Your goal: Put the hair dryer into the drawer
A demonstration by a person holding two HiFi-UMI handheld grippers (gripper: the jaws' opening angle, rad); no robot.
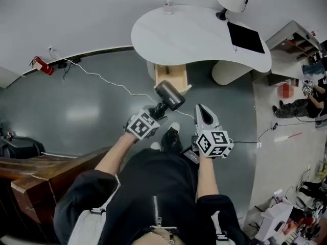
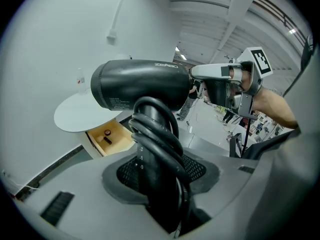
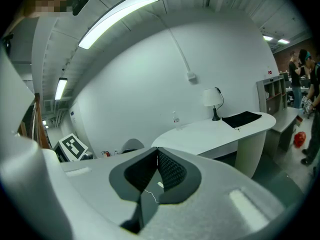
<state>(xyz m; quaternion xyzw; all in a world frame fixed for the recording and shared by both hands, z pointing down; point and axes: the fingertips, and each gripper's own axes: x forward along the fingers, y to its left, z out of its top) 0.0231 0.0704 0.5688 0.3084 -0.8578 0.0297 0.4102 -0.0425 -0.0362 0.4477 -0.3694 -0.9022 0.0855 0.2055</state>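
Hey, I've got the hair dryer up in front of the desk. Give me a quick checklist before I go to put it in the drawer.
1. Hold: left gripper is shut on the handle of the hair dryer. Ok.
2. Cord: wound round the handle. Ok.
3. Drawer: open under the desk. Ok.
4. Room inside: small things already lie in the drawer. Cannot tell.
5. Right gripper: fingers together, nothing between them. Ok.
6. Path: a white cable crosses the floor between your feet and the desk. Not ok, step with care.
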